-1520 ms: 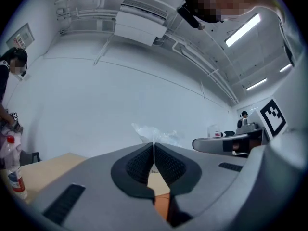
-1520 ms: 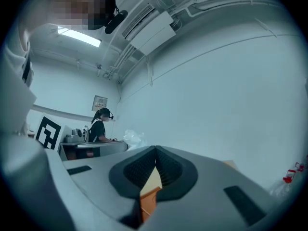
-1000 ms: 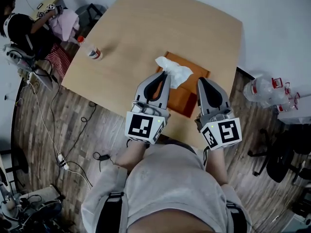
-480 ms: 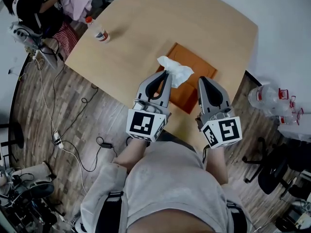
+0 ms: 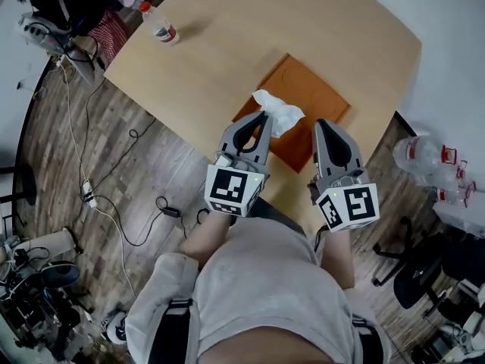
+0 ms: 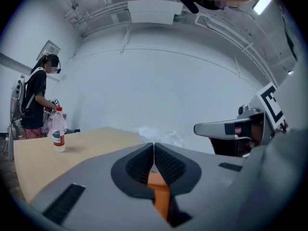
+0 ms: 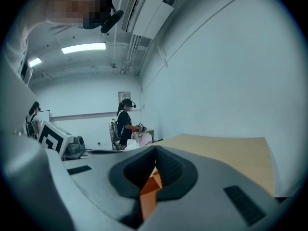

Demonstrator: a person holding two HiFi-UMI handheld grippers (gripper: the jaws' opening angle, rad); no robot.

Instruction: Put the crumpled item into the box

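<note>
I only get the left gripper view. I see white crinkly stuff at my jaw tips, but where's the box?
Observer: In the head view the orange box lies flat on the table, with the crumpled tissue that your left gripper pinches right over it.
Operator: Is my other gripper holding anything?
Observer: No, the right gripper has its jaws together, nothing between them.
Operator: Is it near the box?
Observer: Yes, from above its tip reaches the box's right edge.

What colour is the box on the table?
The box is orange-brown; the head view shows it best.
</note>
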